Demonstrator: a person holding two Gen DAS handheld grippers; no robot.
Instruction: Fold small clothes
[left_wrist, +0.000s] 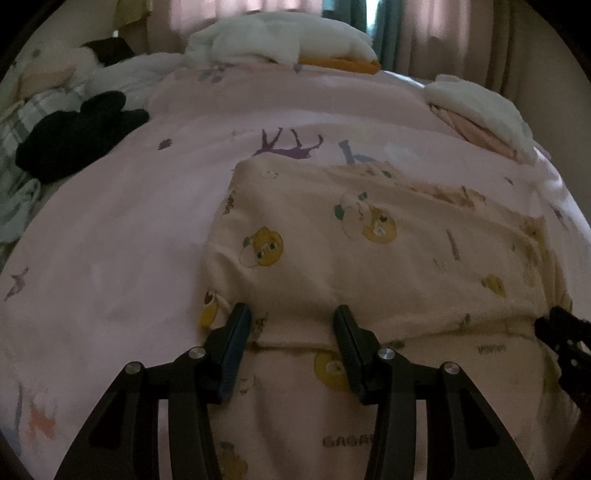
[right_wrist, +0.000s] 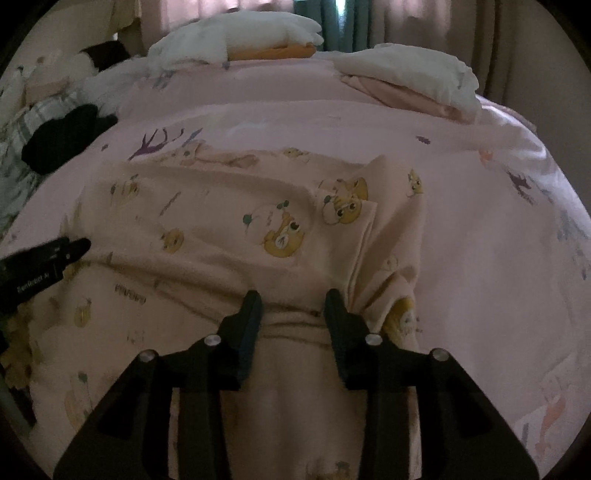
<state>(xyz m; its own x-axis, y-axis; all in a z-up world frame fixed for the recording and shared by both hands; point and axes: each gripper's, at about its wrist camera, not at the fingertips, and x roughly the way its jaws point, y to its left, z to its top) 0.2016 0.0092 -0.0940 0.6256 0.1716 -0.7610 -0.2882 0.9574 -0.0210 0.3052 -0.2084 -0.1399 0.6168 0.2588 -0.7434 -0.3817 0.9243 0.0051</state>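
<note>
On the far left of the bed (left_wrist: 110, 229), a black garment (left_wrist: 74, 136) lies crumpled beside some plaid cloth (left_wrist: 22, 122), well apart from the work. The bed is covered by a pink sheet with small animal prints.

The left tool (left_wrist: 291, 314) hovers low over the near edge of the peach garment (left_wrist: 332, 240), a small piece of clothing printed with bears, which lies spread in the middle of the bed. The jaws stand wide apart and no cloth is between them; whether the tips touch the fabric I cannot tell.

The garment looks thin, soft and very light. It will not keep any shape alone, and it will sag and drag if it is lifted by one point only. I think the fabric is not slippery and it is not fragile, but the loose layers can slide on each other. The best places to take hold seem the hem or the corners, one for each tool, pinching all layers together.

The right tool (right_wrist: 293, 301) is at the right part of the near edge, where the cloth is gathered in wrinkles and one flap (right_wrist: 373, 229) is already turned over. Its jaws are also open, with bunched cloth lying between them but not pinched.

At the far right, folded clothes (right_wrist: 413, 77) wait in a pile near the curtains (right_wrist: 424, 26).
</note>
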